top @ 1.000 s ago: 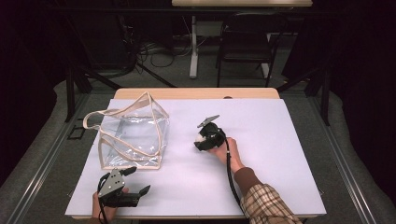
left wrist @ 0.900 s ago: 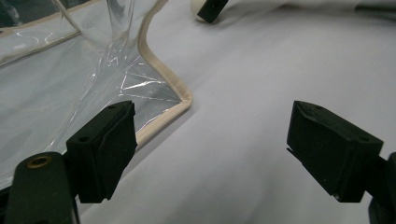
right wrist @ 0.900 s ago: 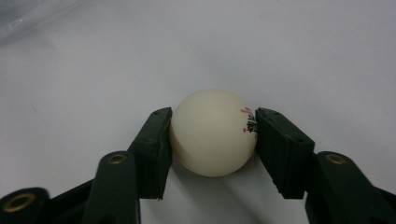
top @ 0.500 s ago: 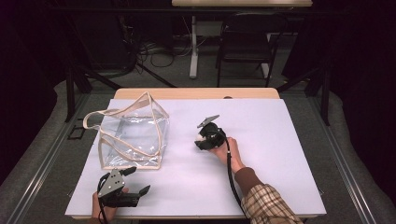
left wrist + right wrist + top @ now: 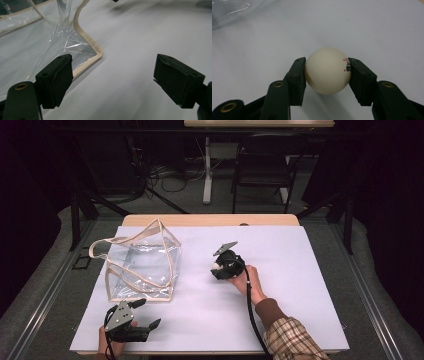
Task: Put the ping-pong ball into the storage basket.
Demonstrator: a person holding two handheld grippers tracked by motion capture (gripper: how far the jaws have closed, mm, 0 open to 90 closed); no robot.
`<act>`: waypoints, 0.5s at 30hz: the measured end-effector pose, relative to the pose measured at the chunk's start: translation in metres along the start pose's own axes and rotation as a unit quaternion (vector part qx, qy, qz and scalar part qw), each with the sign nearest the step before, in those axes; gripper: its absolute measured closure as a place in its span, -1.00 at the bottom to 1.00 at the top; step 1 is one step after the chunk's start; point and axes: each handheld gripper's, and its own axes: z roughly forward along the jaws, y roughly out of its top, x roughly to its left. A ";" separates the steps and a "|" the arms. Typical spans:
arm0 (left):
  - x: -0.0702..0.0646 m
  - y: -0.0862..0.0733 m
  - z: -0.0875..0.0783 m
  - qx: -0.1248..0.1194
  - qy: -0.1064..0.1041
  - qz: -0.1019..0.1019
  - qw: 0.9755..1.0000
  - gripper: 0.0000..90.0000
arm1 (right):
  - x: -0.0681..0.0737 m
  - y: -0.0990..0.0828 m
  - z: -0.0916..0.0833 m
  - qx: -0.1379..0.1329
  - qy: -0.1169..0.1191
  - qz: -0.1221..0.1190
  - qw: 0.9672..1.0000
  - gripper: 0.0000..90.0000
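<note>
Our right gripper [image 5: 327,72] has just closed on the ball [image 5: 327,70]: pickup done. Bag [image 5: 142,265] still empty; carry and drop remain. Left gripper [image 5: 120,82] wide, idle.

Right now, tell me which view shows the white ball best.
The right gripper view: the ball is close up, clamped between the right gripper pads, red and black print visible. The high view shows a small white speck at that gripper's tip.
</note>
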 end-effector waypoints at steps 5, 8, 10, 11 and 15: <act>0.000 0.000 0.000 0.000 -0.001 0.001 1.000 -0.64 | 0.001 0.002 -0.006 -0.005 -0.001 -0.006 1.000 0.13; 0.000 0.000 0.000 0.000 -0.001 0.000 1.000 -0.64 | 0.000 0.003 -0.009 -0.007 -0.001 -0.006 1.000 0.13; 0.000 0.000 0.000 0.000 -0.001 0.000 1.000 -0.64 | -0.001 0.004 -0.011 -0.009 -0.001 -0.006 1.000 0.13; 0.000 0.000 0.000 0.001 -0.001 0.000 1.000 -0.64 | -0.001 0.004 -0.012 -0.008 -0.003 -0.006 1.000 0.13; 0.000 0.000 0.000 0.000 -0.001 0.001 1.000 -0.64 | -0.001 0.004 -0.015 -0.011 0.000 -0.005 1.000 0.13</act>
